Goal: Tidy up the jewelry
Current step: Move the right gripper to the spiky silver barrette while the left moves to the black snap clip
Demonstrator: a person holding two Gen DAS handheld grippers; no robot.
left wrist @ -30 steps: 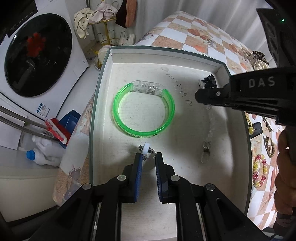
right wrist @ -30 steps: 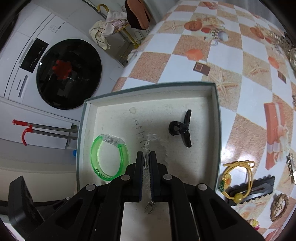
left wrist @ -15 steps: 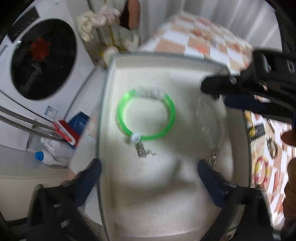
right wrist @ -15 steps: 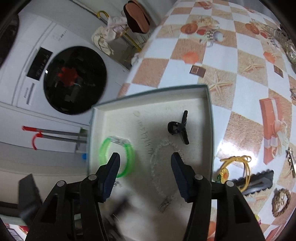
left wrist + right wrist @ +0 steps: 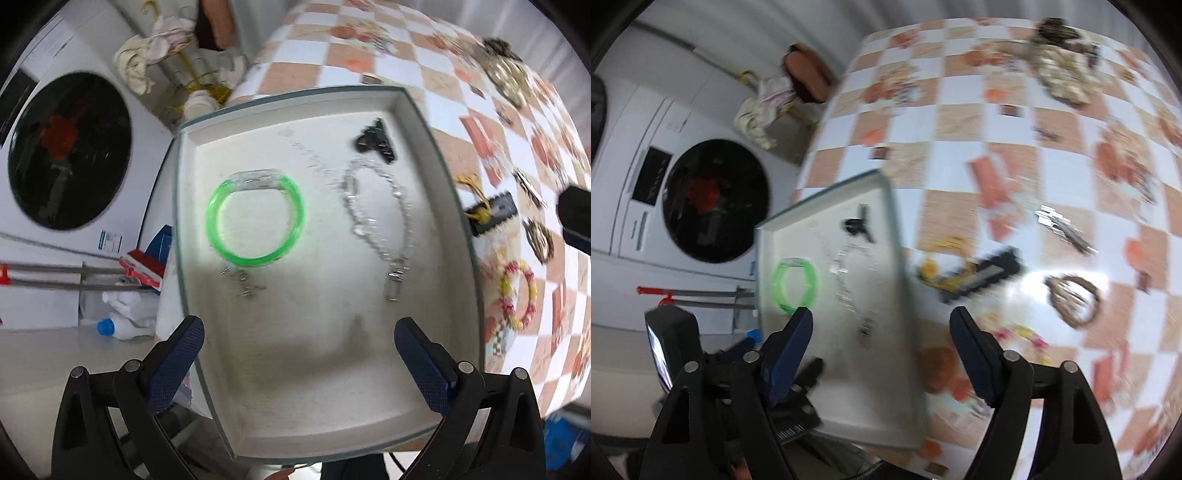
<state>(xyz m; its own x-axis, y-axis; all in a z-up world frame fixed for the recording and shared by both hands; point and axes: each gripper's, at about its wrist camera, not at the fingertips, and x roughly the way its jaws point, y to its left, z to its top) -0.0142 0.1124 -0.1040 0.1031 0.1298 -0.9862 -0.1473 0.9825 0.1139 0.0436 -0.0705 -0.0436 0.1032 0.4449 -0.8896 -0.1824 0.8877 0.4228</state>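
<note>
A white tray (image 5: 314, 387) holds a green bangle (image 5: 255, 221), a silver chain (image 5: 380, 218), a black hair claw (image 5: 375, 144) and a small silver charm (image 5: 243, 282) just below the bangle. My left gripper (image 5: 297, 332) hangs above the tray's near part, open wide with nothing between its fingers. My right gripper (image 5: 882, 317) is over the tray's (image 5: 857, 387) right rim, its jaws opening and empty. In the blurred right wrist view the bangle (image 5: 794, 284), chain (image 5: 853, 295) and claw (image 5: 857, 225) lie in the tray.
On the checked tablecloth right of the tray lie a black comb clip with a yellow hair tie (image 5: 982, 273), a brown ring piece (image 5: 1071, 295), silver clips (image 5: 1063, 225), a beaded bracelet (image 5: 517, 295) and a jewelry pile (image 5: 1060, 77). A washing machine (image 5: 66, 147) stands left, past the table's edge.
Both grippers opened: the left let go of the small silver charm by the bangle, the right let the chain drop into the tray. Both rose; the right swung toward the table.
</note>
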